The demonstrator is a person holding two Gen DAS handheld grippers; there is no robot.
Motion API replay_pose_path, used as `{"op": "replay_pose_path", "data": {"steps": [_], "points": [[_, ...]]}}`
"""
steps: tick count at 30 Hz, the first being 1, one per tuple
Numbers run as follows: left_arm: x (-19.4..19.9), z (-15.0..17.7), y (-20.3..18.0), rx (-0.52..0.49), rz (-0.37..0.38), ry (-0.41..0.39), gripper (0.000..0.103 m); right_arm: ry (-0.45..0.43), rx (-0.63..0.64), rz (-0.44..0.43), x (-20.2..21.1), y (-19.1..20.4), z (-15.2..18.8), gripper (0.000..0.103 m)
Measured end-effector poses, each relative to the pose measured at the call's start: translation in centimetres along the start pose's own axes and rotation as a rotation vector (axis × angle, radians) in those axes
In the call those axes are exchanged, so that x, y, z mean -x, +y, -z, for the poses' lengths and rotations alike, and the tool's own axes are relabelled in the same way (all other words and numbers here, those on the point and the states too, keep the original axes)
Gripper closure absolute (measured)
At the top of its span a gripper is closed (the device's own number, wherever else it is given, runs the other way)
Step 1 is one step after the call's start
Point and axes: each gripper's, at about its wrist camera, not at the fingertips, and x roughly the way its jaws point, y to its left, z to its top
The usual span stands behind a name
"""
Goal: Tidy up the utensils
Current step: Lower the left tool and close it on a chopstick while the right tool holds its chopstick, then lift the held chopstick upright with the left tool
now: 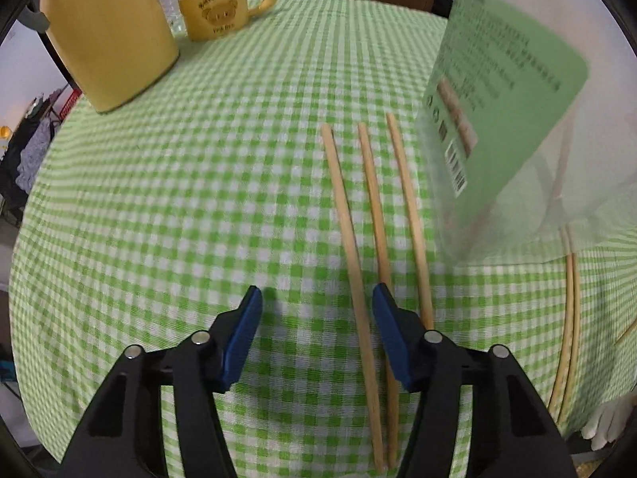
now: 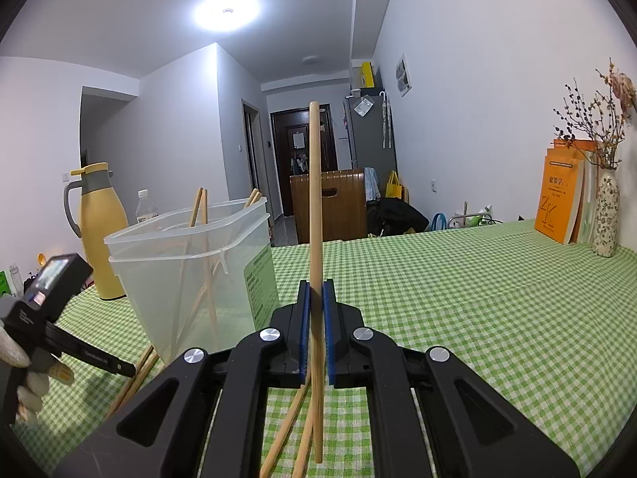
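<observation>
In the left wrist view three wooden chopsticks (image 1: 374,215) lie side by side on the green checked tablecloth (image 1: 199,199). My left gripper (image 1: 316,298) is open just above their near ends, and the leftmost stick runs between its jaws. The clear plastic container (image 1: 517,119) with a green label stands to the right. In the right wrist view my right gripper (image 2: 317,290) is shut on one chopstick (image 2: 314,199) and holds it upright, right of the container (image 2: 187,275), which holds several chopsticks (image 2: 199,215). More chopsticks lie below it (image 2: 282,430).
A yellow jug (image 1: 107,28) and a yellow bear mug (image 1: 223,8) stand at the far left of the table. Two more chopsticks (image 1: 567,318) lie near the right edge. Orange books (image 2: 561,203) and a flowered vase (image 2: 607,215) stand at the far right.
</observation>
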Motion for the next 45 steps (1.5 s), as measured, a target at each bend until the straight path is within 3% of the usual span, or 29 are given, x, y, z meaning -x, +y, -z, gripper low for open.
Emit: {"op": "replay_pose_path", "data": {"steps": [7,10,11,12,19,29,45], "points": [[-0.1,0.8,-1.4,-0.013,-0.038,-0.025,0.056,-0.003,-0.002,-0.004,0.1,-0.2,-0.1,0.096],[0.3,1.1,-2.2,-0.029,-0.039,-0.025,0.071,-0.003,0.000,-0.004,0.1,-0.1,-0.1,0.096],[0.5,1.4,-2.5,-0.035,-0.039,-0.025,0.081,-0.002,0.000,-0.004,0.1,-0.1,-0.1,0.096],[0.7,1.5,-2.8,-0.041,-0.040,-0.023,0.098,-0.002,-0.001,-0.005,0.1,-0.1,-0.1,0.096],[1.3,1.6,-2.0,-0.014,0.006,-0.010,0.099,-0.015,0.008,-0.012,0.4,0.0,-0.2,0.096],[2.7,0.9,1.8,0.008,0.060,-0.085,0.099,-0.035,-0.011,-0.005,0.8,-0.4,-0.4,0.096],[12.8,4.3,4.7,0.051,0.065,-0.483,0.099,-0.049,-0.011,-0.014,0.9,-0.5,-0.5,0.096]]}}
